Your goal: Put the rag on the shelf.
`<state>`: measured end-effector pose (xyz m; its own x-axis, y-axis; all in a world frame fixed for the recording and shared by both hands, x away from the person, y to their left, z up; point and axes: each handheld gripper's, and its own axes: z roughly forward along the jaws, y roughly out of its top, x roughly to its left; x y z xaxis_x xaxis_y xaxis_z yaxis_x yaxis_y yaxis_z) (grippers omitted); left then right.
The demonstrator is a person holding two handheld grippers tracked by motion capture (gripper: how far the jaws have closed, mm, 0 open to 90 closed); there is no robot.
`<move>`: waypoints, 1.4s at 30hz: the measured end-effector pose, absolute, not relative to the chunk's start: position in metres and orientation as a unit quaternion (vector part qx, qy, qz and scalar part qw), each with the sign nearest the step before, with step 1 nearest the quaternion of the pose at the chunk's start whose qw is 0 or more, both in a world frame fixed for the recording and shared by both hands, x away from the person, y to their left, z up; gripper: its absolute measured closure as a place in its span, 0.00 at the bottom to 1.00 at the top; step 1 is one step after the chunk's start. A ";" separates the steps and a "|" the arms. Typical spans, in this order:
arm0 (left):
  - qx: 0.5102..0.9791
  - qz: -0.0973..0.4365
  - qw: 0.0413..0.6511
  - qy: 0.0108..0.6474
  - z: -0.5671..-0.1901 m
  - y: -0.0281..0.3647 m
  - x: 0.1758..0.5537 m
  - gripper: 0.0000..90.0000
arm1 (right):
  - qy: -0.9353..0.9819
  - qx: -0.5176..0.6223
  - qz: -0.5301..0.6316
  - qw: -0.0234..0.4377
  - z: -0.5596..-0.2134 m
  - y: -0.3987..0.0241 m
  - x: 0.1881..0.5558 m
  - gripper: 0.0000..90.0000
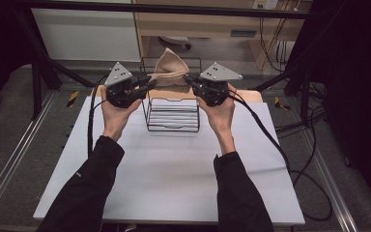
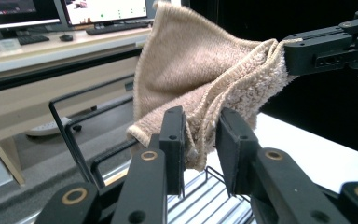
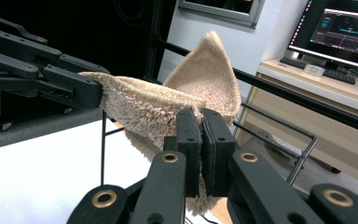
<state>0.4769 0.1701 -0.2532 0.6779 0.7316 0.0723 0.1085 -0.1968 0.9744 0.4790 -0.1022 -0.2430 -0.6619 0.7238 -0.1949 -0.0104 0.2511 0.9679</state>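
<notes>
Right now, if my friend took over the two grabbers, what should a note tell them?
Left gripper: jaws apart, beige towel between them, no longer pinched.
Right gripper: shut on the towel's other end.
Towel: folded and bunched, held in the air over the black wire rack on the white table.
Done: towel lifted over the rack.
Left: probably lower it into the rack and let go.

I'm seeing black long sleeves (image 1: 89,193) running in from six o'clock. I'm looking at the left gripper (image 1: 147,83) and right gripper (image 1: 189,79), both matte black, each wearing a grey three-cornered plate (image 1: 118,74) dotted with small holes. Brass-ringed pivots (image 2: 149,155) are shining on the jaw links, and black cables (image 1: 265,133) are trailing toward five o'clock.
</notes>
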 end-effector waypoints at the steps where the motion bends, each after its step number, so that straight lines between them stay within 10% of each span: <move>1: 0.724 0.275 0.562 0.291 -0.253 0.170 0.476 0.82 | 0.721 0.247 0.558 0.329 -0.244 -0.102 0.479 0.97; 21: 0.747 0.297 0.522 0.286 -0.263 0.165 0.475 0.96 | 0.695 0.277 0.596 0.292 -0.225 -0.106 0.482 0.71; 28: 0.749 0.286 0.525 0.286 -0.263 0.168 0.474 0.95 | 0.722 0.260 0.579 0.275 -0.230 -0.083 0.487 0.98; 42: 0.740 0.258 0.535 0.315 -0.238 0.189 0.462 0.77 | 0.766 0.237 0.531 0.273 -0.246 -0.079 0.479 0.97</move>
<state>0.4617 0.1891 -0.2379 0.6690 0.7419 0.0456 0.1895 -0.2295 0.9547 0.4795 -0.0791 -0.2462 -0.7386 0.6533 -0.1666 0.0730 0.3231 0.9435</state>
